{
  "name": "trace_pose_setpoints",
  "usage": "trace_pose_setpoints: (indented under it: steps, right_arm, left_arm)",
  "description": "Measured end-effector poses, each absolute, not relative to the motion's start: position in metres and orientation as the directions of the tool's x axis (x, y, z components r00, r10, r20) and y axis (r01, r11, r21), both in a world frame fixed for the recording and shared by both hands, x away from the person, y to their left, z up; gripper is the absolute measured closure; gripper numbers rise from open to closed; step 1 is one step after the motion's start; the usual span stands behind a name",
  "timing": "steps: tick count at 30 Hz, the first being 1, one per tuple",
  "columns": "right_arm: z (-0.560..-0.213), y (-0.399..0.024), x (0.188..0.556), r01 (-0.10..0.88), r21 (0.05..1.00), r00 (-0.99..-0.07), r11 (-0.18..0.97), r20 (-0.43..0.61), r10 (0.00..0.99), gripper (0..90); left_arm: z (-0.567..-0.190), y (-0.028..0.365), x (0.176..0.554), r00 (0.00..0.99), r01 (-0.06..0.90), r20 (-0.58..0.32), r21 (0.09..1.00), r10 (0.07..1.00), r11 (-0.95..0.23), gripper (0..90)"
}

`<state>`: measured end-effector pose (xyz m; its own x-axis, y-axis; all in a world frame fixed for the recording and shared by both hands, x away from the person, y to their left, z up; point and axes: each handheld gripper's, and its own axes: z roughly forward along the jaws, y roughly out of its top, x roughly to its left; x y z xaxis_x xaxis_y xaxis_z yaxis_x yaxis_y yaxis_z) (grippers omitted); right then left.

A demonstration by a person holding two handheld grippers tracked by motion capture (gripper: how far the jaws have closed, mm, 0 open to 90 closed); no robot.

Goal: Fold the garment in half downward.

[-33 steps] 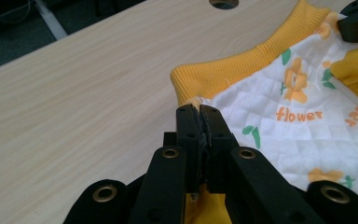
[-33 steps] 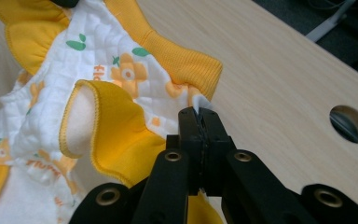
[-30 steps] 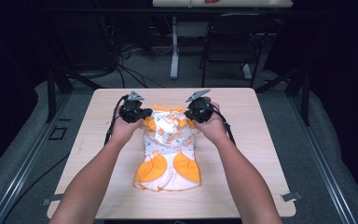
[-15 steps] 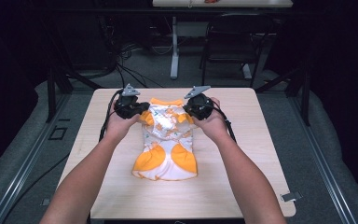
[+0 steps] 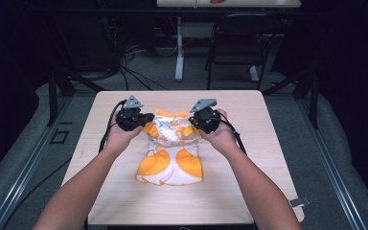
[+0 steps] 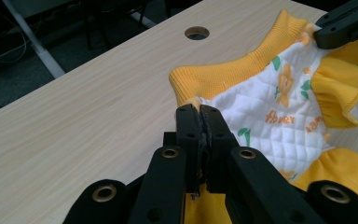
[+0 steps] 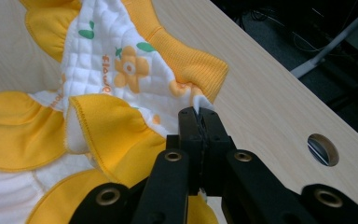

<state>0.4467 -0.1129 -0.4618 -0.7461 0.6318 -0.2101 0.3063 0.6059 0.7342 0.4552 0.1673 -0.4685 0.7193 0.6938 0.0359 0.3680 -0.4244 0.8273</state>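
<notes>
Pinching the small orange-and-white quilted cotton top (image 5: pixel 171 146) at table (image 5: pixel 249 191) centre, my left gripper (image 6: pixel 199 111) and right gripper (image 7: pixel 198 113) clamp its far corners, now pulled further toward twelve o'clock, flattening it.

My left gripper (image 5: pixel 146 120) and right gripper (image 5: pixel 195 120): black bolted jaws, brass-ringed holes, grey triangular plates, trailing black cables; forearms unsleeved.

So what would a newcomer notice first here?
The orange and white garment lying mid-table, its orange collar at the far end. Then the two tongs, left and right, each shut on a top corner of it beside the collar. A round hole in the wooden table also stands out.
</notes>
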Motion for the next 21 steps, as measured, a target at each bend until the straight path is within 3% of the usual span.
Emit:
trace_pose_setpoints:
  steps: [21]
  right_arm:
    - [-0.493, -0.112, 0.412, 0.294, 0.696, -0.811, 0.655, -0.18, 0.556, 89.0]
  left_arm:
    - [-0.502, 0.178, 0.423, 0.767, 0.385, -0.011, 0.808, 0.642, -0.447, 87.1]
